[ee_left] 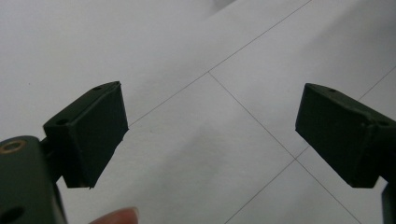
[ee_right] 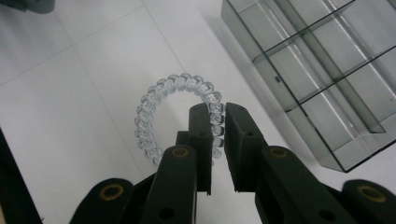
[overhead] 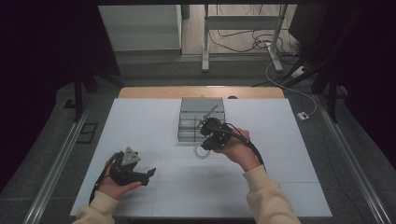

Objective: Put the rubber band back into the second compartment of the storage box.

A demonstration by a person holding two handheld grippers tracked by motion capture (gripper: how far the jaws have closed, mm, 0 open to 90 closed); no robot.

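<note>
A white desk [overhead: 154, 196] carries a clear compartmented organiser box [ee_right: 322, 70] at its far middle. Just in front lies a transparent coiled hair tie [ee_right: 159, 95] — a glassy, beaded ring (lying flat). The right claw [ee_right: 217, 116] is clenched on its rim; the left claw [ee_left: 210, 135] rests released, well apart.

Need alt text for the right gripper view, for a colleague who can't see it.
The right gripper is pinching one side of a clear spiral hair tie over a white table. A clear divided box stands at upper right.
</note>
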